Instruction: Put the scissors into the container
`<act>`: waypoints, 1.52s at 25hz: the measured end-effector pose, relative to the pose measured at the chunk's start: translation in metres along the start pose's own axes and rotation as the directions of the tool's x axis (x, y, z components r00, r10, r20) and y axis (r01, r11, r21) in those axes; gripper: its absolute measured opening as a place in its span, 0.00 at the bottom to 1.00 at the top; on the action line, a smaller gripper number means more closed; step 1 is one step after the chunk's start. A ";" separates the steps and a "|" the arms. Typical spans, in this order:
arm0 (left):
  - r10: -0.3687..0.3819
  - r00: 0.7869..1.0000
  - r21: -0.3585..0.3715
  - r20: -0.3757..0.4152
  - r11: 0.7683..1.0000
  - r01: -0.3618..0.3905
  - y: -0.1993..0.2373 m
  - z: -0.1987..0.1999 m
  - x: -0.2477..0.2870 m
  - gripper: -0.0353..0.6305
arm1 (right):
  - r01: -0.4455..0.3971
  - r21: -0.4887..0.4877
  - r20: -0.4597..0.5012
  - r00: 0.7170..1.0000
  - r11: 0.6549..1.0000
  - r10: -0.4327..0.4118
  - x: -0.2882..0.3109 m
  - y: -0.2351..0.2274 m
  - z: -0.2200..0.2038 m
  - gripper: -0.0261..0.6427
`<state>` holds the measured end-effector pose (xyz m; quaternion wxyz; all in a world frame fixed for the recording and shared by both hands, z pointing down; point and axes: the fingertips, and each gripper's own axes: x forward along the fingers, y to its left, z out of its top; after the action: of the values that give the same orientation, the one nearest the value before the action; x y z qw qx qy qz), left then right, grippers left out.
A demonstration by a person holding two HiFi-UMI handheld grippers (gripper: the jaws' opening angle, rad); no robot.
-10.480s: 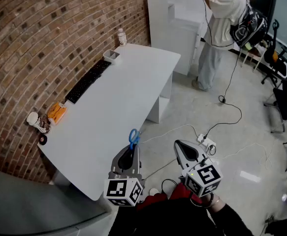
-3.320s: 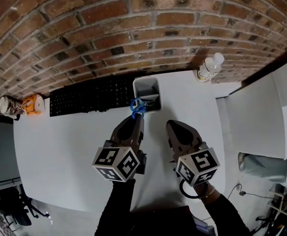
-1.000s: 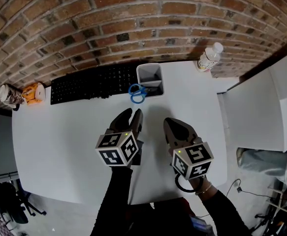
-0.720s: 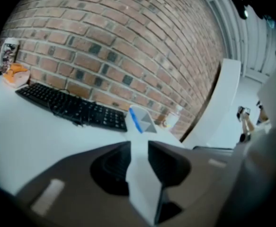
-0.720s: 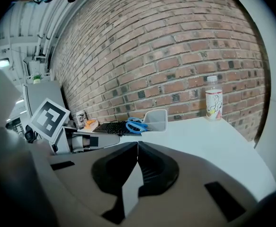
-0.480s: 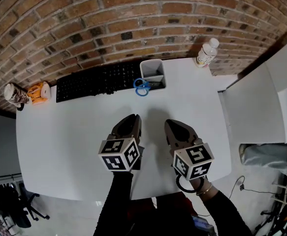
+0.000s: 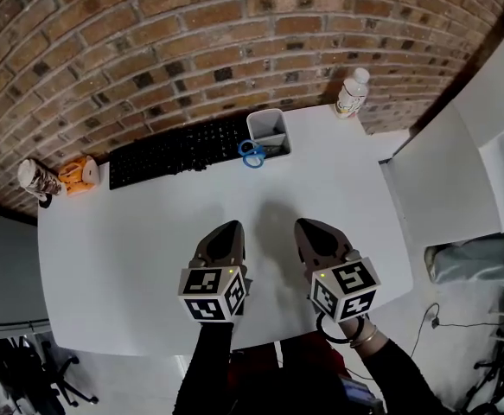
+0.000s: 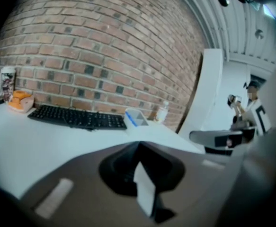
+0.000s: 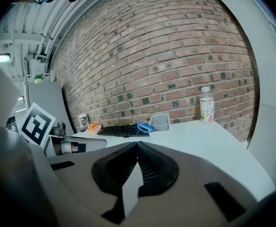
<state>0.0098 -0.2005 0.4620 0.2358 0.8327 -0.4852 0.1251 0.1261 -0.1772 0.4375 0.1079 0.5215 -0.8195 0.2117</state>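
Probably light and stiff, the blue-handled scissors (image 7: 252, 154) lean in the small grey plastic container (image 7: 273, 124) at the white worktop's (image 7: 139, 223) far edge, their loops over its near rim, the likeliest hold. The left hand-held gripper (image 7: 230, 226) and right hand-held gripper (image 7: 304, 226) are closed and empty.

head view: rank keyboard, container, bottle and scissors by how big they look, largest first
1. keyboard: by far the largest.
2. container and bottle: they look about alike, so I won't rank one over the other.
3. scissors: smallest; only the blue handles show.
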 end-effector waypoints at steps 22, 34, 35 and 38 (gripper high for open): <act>-0.023 0.999 0.054 0.040 0.998 0.021 0.007 -0.011 -0.097 0.06 | 0.045 -0.012 0.046 0.998 0.999 -0.045 -0.059 0.041 -0.016 0.05; -0.067 0.994 0.102 0.092 0.993 0.057 0.006 0.001 -0.136 0.06 | 0.063 -0.036 0.107 0.993 0.997 -0.058 -0.085 0.069 -0.008 0.05; -0.071 0.993 0.107 0.095 0.992 0.060 0.005 0.002 -0.139 0.06 | 0.064 -0.031 0.113 0.992 0.997 -0.060 -0.088 0.073 -0.007 0.05; -0.080 0.991 0.122 0.108 0.990 0.067 0.006 0.004 -0.149 0.06 | 0.068 -0.020 0.131 0.989 0.998 -0.065 -0.097 0.084 -0.001 0.05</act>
<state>-0.0697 -0.0933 0.3944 0.1629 0.8683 -0.4582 0.0978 0.0930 -0.0674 0.3801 0.0672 0.5598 -0.8095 0.1634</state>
